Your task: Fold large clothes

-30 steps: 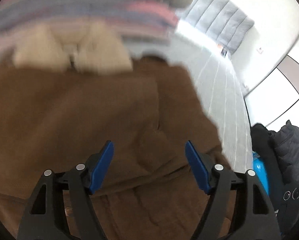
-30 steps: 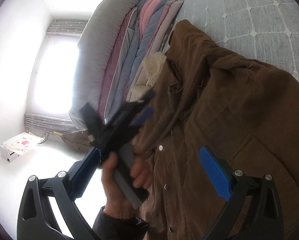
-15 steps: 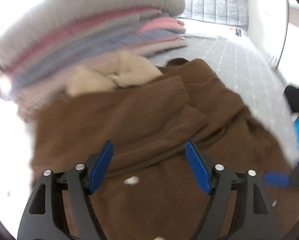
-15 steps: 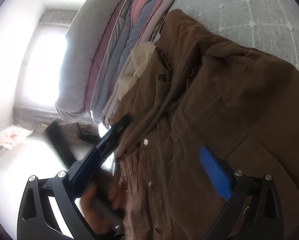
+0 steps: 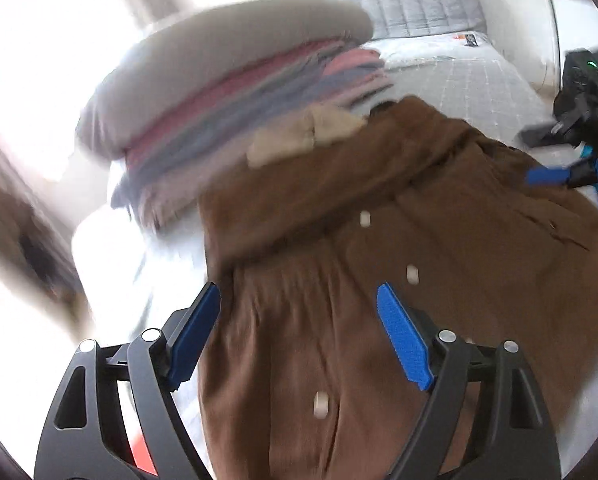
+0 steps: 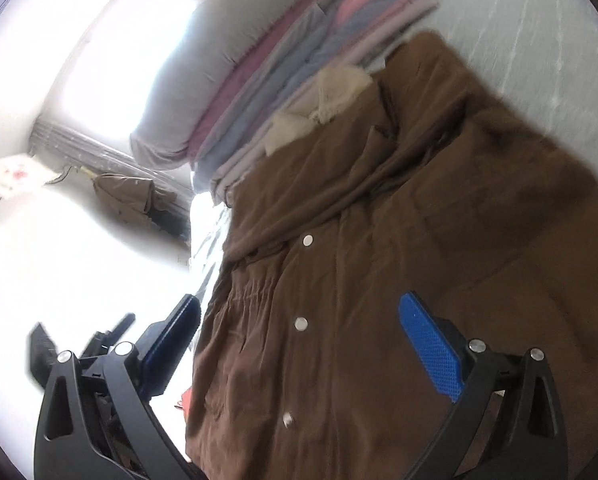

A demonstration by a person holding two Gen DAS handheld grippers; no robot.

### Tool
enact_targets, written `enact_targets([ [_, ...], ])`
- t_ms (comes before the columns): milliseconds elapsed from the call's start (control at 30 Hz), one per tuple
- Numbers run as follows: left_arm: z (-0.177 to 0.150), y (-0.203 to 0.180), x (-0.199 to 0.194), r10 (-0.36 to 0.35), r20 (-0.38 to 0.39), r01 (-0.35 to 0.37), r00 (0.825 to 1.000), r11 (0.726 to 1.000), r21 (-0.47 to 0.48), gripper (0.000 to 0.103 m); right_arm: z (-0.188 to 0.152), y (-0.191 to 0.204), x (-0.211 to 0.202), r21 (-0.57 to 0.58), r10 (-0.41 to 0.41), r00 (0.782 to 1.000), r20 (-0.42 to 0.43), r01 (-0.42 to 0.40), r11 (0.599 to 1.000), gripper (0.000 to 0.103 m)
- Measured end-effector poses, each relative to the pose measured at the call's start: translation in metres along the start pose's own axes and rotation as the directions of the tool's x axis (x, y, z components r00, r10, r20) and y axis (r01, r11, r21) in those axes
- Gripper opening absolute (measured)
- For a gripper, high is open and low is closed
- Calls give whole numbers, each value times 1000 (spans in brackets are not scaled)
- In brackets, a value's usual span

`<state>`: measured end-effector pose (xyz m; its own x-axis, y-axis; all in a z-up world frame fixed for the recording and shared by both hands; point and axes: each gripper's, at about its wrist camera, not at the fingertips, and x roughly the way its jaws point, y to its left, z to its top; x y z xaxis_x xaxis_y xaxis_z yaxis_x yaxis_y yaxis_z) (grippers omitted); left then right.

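Note:
A big brown coat (image 5: 439,240) (image 6: 399,208) lies spread on the grey quilted bed (image 5: 463,80), front up. It has a cream fleece collar (image 5: 299,136) (image 6: 327,100) and a row of white snaps (image 6: 301,323). My left gripper (image 5: 299,292) hovers over the coat's left edge near the waist; its jaws are opening and nothing is between them. My right gripper (image 6: 299,300) hangs open above the snap placket and holds nothing. One of its blue pads (image 5: 547,177) shows at the right of the left wrist view.
A stack of folded pink, blue and grey clothes (image 5: 239,120) (image 6: 283,68) under a grey cushion lies just beyond the collar. The bed's edge runs along the coat's left side, with bright floor below. Another brown garment (image 6: 123,196) lies by the window.
My left gripper has pulled back and risen from the collar to the coat's waist, so the snaps now show. In the right wrist view it has slid from the middle to the lower left corner.

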<state>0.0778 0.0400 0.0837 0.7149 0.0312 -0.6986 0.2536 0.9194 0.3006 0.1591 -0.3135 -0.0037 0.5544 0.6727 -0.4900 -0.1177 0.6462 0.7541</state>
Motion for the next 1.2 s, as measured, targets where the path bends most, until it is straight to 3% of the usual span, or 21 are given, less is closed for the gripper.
enact_targets([
  [67, -29, 38, -4, -108, -49, 101, 993, 986, -131, 77, -2, -19, -37, -12, -47, 999, 15, 48, 999, 96],
  [133, -62, 74, -2, -227, -78, 196, 971, 938, -287, 77, -5, -45, -70, 14, -112, 993, 24, 111, 994, 96],
  [233, -125, 127, 6, -399, -73, 297, 914, 781, -550, 77, -12, -88, -108, 107, -152, 988, 12, 150, 983, 96],
  [267, -138, 135, 7, -428, -64, 309, 902, 741, -597, 77, -16, -98, -114, 121, -170, 986, 3, 168, 978, 96],
  [333, -171, 150, 8, -495, -26, 338, 869, 630, -700, 77, -25, -114, -121, 140, -191, 981, -33, 194, 971, 96],
  [533, -220, 156, 12, -533, 24, 323, 846, 476, -818, 77, -57, -149, -120, 181, -170, 977, -131, 192, 965, 96],
  [733, -238, 139, 28, -590, 32, 328, 807, 403, -854, 79, -77, -158, -109, 232, -40, 986, -162, 77, 970, 96],
  [867, -239, 134, 26, -594, 39, 339, 804, 402, -851, 83, -86, -158, -108, 247, 6, 986, -165, 36, 968, 96],
  [933, -237, 132, 26, -574, 0, 312, 819, 445, -840, 83, -90, -160, -108, 256, 28, 986, -162, 15, 967, 96],
  [967, -237, 134, 27, -565, -10, 300, 825, 453, -839, 83, -91, -160, -110, 259, 33, 986, -162, 10, 966, 96],
  [1100, -253, 144, 32, -551, -33, 249, 834, 429, -868, 83, -95, -161, -112, 268, 51, 985, -167, -5, 963, 96],
  [1200, -262, 140, 41, -605, -17, 273, 796, 384, -882, 83, -96, -162, -112, 278, 70, 983, -172, -20, 960, 96],
])
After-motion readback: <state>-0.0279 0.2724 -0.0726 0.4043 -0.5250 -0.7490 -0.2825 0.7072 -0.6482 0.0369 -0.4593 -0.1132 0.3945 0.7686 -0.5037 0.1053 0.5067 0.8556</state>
